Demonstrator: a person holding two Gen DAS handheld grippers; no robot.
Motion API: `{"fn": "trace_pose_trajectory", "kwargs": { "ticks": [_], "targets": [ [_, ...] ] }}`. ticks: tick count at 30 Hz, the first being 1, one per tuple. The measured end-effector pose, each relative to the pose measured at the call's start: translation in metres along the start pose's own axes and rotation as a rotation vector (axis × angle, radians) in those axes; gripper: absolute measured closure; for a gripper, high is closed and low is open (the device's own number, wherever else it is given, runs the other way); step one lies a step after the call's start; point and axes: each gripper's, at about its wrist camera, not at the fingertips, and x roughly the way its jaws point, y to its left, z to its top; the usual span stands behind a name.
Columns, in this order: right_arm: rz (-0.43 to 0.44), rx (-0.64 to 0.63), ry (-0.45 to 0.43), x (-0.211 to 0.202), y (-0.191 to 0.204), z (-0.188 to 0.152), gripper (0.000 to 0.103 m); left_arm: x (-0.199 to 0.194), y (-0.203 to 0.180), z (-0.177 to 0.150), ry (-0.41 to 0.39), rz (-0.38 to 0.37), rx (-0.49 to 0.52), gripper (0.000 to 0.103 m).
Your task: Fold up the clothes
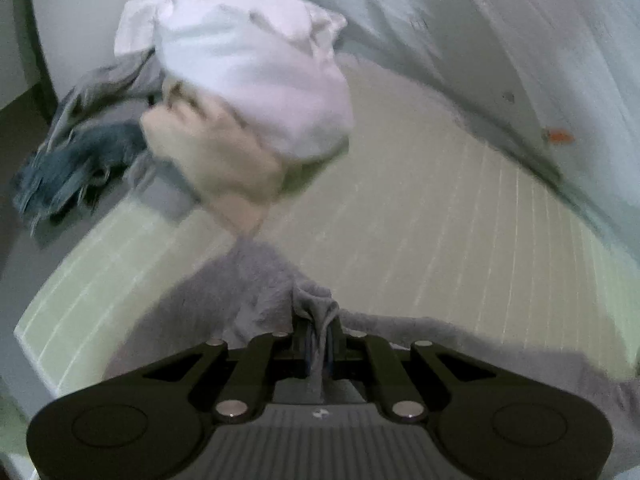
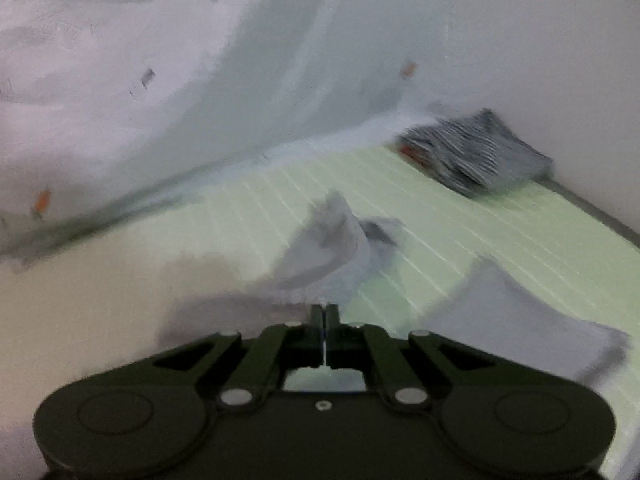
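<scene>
At lower centre of the left wrist view, our left gripper (image 1: 320,332) had its fingers clamped on a soft grey knit garment (image 1: 248,280) draped over the pale green striped bed (image 1: 420,220). Our right gripper (image 2: 324,316) pinched thin pale fabric, we judged. Limp and light, it wanted gripping at its edges.

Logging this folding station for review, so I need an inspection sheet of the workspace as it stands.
Surface: pale green lined mat, mostly bare.
Job's things: grey garment pinched in the left gripper; folded striped garment at the far corner.
Clutter: white, grey and blue clothes pile.
Grippers: right gripper shut, nothing visibly between the jaws.
Cables: nothing seen.
Surroundings: pale patterned sheet behind the mat.
</scene>
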Motion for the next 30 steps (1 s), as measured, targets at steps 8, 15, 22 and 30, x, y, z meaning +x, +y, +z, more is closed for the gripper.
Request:
{"fn": "trace_pose_trajectory", "kwargs": {
  "ticks": [8,15,22,30],
  "targets": [
    [-0.05,-0.021,0.197,0.002,-0.03,-0.056,0.101,0.009,0.013,-0.071,0.188,0.061,0.072,0.088],
    [-0.062,-0.091,0.124,-0.01,-0.02,-0.045,0.058,-0.033,0.021,-0.052,0.033,-0.056,0.085,0.053],
    [-0.025,-0.107,0.075,-0.013,0.01,-0.033,0.053,-0.023,0.008,-0.018,-0.053,-0.089,0.165,0.04],
    [-0.024,-0.112,0.087,-0.025,0.032,-0.045,0.05,0.041,-0.023,-0.015,0.088,-0.113,0.366,0.024]
  ]
}}
